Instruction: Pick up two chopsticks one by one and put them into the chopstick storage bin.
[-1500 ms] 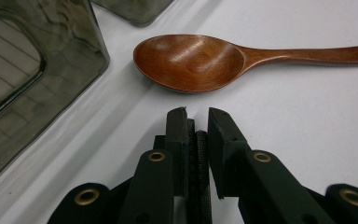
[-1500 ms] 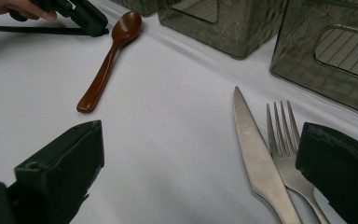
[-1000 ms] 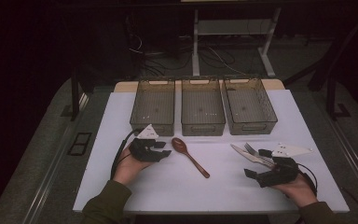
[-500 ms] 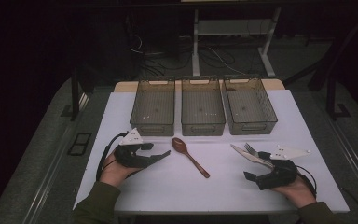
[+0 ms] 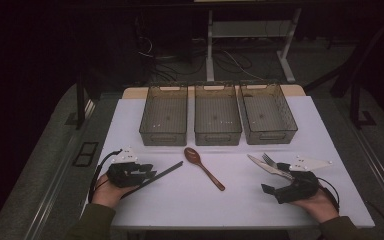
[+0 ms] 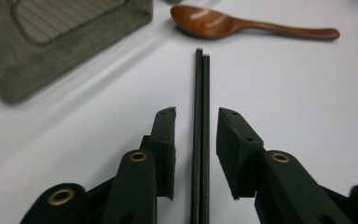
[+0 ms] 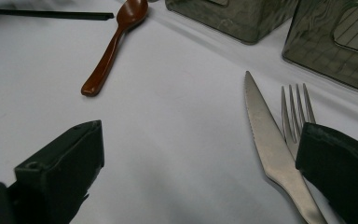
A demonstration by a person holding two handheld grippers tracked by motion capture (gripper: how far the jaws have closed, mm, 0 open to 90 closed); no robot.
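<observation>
Left gripper (image 6: 196, 140) jaws have just been closing – black chopsticks (image 6: 199, 116) lie between them, gaps either side, not pinched. Pair is thin, matte, flat on the table (image 5: 240, 200), near ends cut off. Tips point at the spoon (image 6: 242, 25). Right gripper (image 7: 200, 158) wide open, empty.

Black chopsticks (image 6: 199, 135) on a white table cover (image 5: 240, 200) — reddish-brown wooden spoon (image 5: 203, 161), silver knife (image 7: 272, 154) and fork (image 7: 294, 116), smoky translucent bins (image 5: 218, 114) with ribbed floors.

left gripper (image 5: 145, 175) | slid left | fingers closing around chopsticks (image 6: 199, 121)
</observation>
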